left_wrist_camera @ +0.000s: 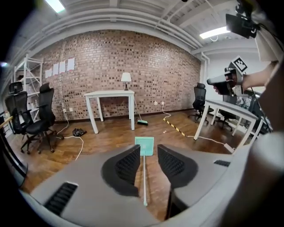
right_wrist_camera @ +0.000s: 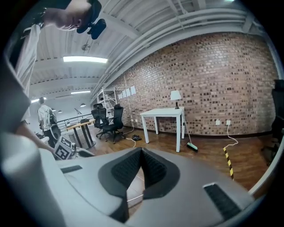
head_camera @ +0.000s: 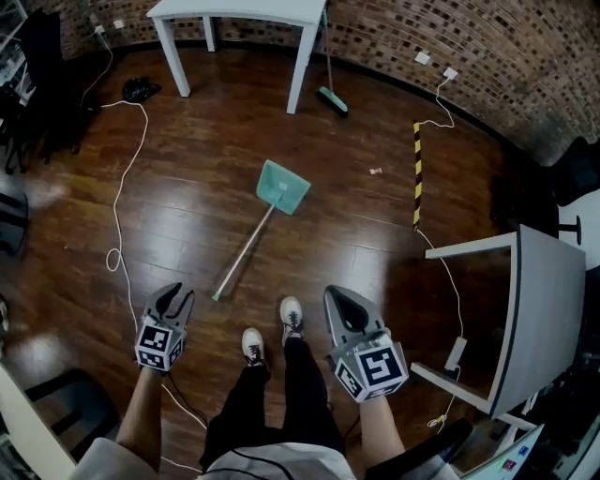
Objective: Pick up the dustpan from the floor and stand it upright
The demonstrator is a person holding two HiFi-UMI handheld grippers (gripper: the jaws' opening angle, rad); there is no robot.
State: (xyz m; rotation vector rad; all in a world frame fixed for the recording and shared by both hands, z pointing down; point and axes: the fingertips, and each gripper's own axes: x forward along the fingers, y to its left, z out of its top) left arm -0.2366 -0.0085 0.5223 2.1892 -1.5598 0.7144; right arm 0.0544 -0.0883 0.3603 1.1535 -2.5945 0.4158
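The teal dustpan [head_camera: 282, 186] lies flat on the wooden floor, and its long pale handle [head_camera: 246, 244] runs back toward my feet. In the left gripper view the dustpan [left_wrist_camera: 144, 146] and its handle [left_wrist_camera: 144, 177] show on the floor through the gap between the jaws. My left gripper [head_camera: 172, 298] is open and holds nothing, hanging above the floor just left of the handle's near end. My right gripper [head_camera: 337, 295] hovers to the right of my shoes. Its jaws meet at the tips [right_wrist_camera: 141, 153], shut on nothing.
A white table [head_camera: 234, 11] stands at the back with a broom [head_camera: 331, 98] leaning beside it. A white cable [head_camera: 117, 216] snakes along the left. A yellow-black strip [head_camera: 417, 173] and a grey table [head_camera: 539, 309] are on the right. Office chairs [left_wrist_camera: 31, 119] stand at the far left.
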